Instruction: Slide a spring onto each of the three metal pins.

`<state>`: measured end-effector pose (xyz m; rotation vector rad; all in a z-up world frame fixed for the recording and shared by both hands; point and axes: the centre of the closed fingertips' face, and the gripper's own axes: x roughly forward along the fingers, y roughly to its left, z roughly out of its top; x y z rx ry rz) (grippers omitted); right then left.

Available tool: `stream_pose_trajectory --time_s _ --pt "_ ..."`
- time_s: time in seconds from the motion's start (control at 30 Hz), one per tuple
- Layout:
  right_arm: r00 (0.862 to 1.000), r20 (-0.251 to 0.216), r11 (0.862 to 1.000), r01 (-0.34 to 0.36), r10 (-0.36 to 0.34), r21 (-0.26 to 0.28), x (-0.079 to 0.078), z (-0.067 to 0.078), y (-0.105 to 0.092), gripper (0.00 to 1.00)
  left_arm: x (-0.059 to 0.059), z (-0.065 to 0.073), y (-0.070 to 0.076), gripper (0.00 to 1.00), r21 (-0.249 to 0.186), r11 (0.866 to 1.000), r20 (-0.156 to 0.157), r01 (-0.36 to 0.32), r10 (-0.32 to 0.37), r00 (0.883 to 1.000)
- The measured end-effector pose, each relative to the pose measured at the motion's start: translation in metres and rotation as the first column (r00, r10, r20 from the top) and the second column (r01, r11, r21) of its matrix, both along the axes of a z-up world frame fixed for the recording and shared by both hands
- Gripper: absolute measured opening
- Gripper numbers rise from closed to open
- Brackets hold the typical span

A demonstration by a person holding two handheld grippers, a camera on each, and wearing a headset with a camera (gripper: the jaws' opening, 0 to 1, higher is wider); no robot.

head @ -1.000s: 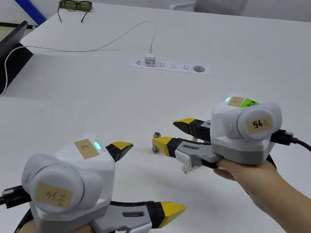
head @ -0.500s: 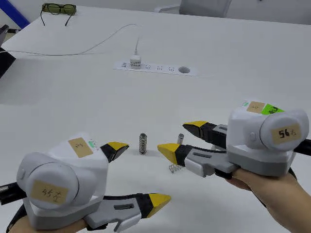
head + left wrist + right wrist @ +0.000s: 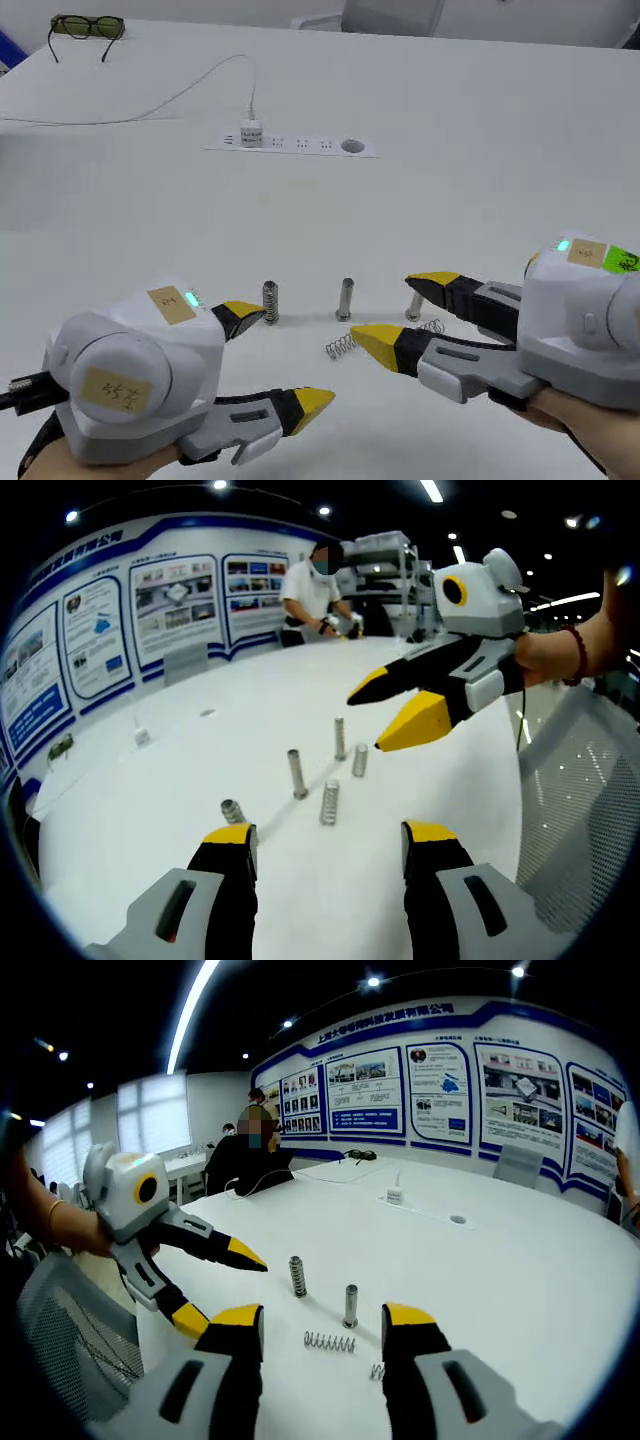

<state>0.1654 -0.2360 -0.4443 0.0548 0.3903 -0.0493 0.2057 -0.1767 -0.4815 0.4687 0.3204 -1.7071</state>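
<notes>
Three short metal pins stand in a row on the white table (image 3: 150, 230). The left pin (image 3: 270, 301) wears a spring; the middle pin (image 3: 346, 298) and the right pin (image 3: 414, 306) are bare. One loose spring (image 3: 341, 345) lies in front of the middle pin, and a second spring (image 3: 432, 326) lies by the right pin. My right gripper (image 3: 392, 307) is open, its jaws either side of the right pin and second spring. My left gripper (image 3: 280, 358) is open and empty, near the left pin. The sprung pin (image 3: 297, 1275), bare pin (image 3: 351, 1305) and loose spring (image 3: 329, 1341) lie ahead of my right gripper (image 3: 322, 1318).
A white power strip (image 3: 300, 146) with a plugged adapter (image 3: 250, 132) and its cable lies further back on the table. Glasses (image 3: 87, 25) rest at the far left corner. A chair (image 3: 400, 15) stands beyond the far edge. People sit at tables in the background.
The head camera has panned, so all three pins now show. My right gripper has drawn back to the right, away from the sprung pin. The left gripper has hardly moved.
</notes>
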Motion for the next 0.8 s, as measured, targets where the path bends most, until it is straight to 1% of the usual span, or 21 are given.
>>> stream_pose_trajectory --time_s 0.1,0.23,0.37,0.53,0.6,0.8 --pt "1.000 -0.002 1.000 0.007 -0.007 0.006 -0.009 -0.002 -0.001 0.50 -0.002 -0.003 -0.003 0.57 0.010 1.000 0.009 0.008 -0.008 1.000" --pt "1.000 -0.004 1.000 0.014 -0.014 0.009 -0.018 -0.002 -0.003 0.51 -0.002 -0.005 -0.007 0.53 0.017 1.000 0.000 0.011 -0.011 1.000" --pt "1.000 -0.007 1.000 0.022 -0.022 0.019 -0.028 -0.004 -0.004 0.51 -0.001 -0.011 -0.012 0.51 0.040 0.999 0.000 0.009 -0.009 1.000" --pt "0.999 -0.007 0.998 0.044 -0.044 0.035 -0.038 -0.006 -0.006 0.53 -0.003 -0.014 -0.018 0.47 0.049 0.998 0.008 0.025 -0.025 1.000" --pt "0.998 -0.013 0.998 0.054 -0.054 0.045 -0.043 -0.009 -0.007 0.53 -0.003 -0.016 -0.021 0.46 0.049 0.998 0.002 0.029 -0.029 1.000" --pt "0.996 -0.003 0.994 0.087 -0.087 0.060 -0.052 -0.010 -0.010 0.53 -0.006 -0.021 -0.028 0.41 0.061 0.997 -0.006 0.039 -0.039 0.999"
